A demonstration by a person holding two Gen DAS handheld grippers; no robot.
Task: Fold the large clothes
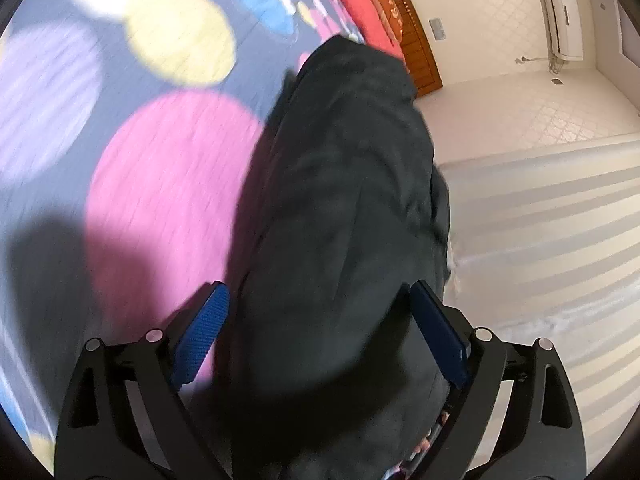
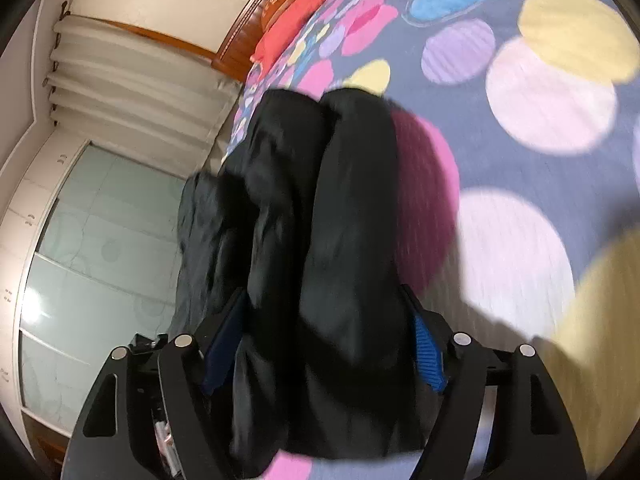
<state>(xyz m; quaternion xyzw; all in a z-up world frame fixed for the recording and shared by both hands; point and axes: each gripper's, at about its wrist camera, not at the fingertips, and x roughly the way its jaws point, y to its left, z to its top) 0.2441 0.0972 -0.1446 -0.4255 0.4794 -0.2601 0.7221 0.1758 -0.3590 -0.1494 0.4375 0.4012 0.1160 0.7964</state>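
Observation:
A large black garment (image 1: pixel 340 208) hangs bunched over the bed's spotted sheet (image 1: pixel 160 152). In the left wrist view it fills the space between my left gripper's (image 1: pixel 320 304) blue pads, which stand wide apart with cloth draped between them. In the right wrist view the same black garment (image 2: pixel 320 240) is folded into thick rolls and lies between my right gripper's (image 2: pixel 324 312) blue pads, which are also wide apart and partly hidden by cloth. Whether either gripper pinches the cloth is hidden.
The bed has a blue sheet with pink, yellow, white and purple circles (image 2: pixel 520 92). A red pillow (image 1: pixel 360 4) lies by the wooden headboard (image 1: pixel 412 40). Beige curtains (image 2: pixel 132 80), a glass wardrobe door (image 2: pixel 100 248) and a standing air conditioner (image 1: pixel 560 12) line the walls.

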